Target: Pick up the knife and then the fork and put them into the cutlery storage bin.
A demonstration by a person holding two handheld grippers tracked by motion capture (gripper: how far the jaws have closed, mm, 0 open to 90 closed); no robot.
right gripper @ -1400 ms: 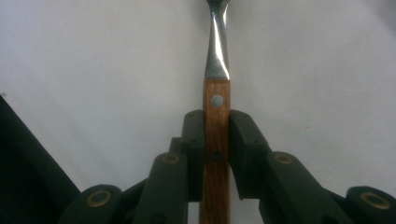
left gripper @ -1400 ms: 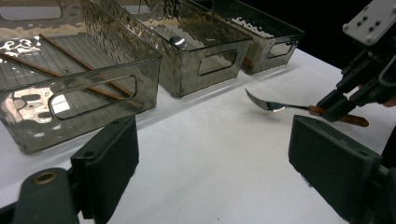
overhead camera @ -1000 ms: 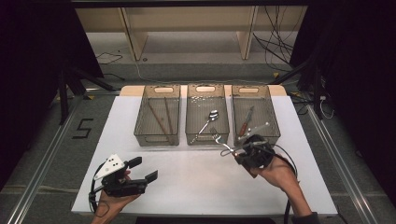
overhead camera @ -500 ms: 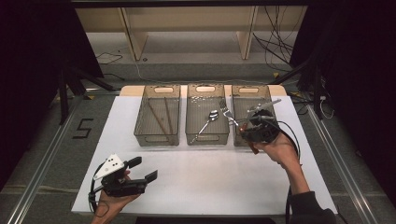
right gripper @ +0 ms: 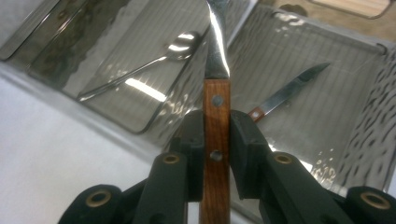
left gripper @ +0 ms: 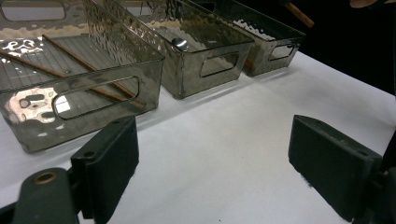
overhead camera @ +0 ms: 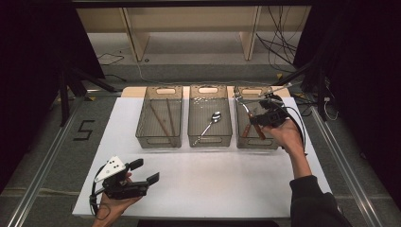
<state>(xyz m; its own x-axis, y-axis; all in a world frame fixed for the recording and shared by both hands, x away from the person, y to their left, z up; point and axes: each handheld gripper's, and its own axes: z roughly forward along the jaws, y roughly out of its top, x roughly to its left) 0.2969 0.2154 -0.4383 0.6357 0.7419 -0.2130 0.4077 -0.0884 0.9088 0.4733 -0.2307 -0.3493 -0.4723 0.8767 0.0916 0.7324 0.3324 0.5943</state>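
Right gripper (right gripper: 217, 140) jaws clamped on the wooden handle of a knife (right gripper: 216, 70), blade pointing away, held above the right bin (overhead camera: 256, 142). A second knife (right gripper: 289, 93) lies in that bin; a spoon (overhead camera: 210, 124) lies in the middle bin (overhead camera: 209, 140). Left gripper (overhead camera: 140, 172) sits low over the white worktop (overhead camera: 227, 179), jaws wide, nothing between them.
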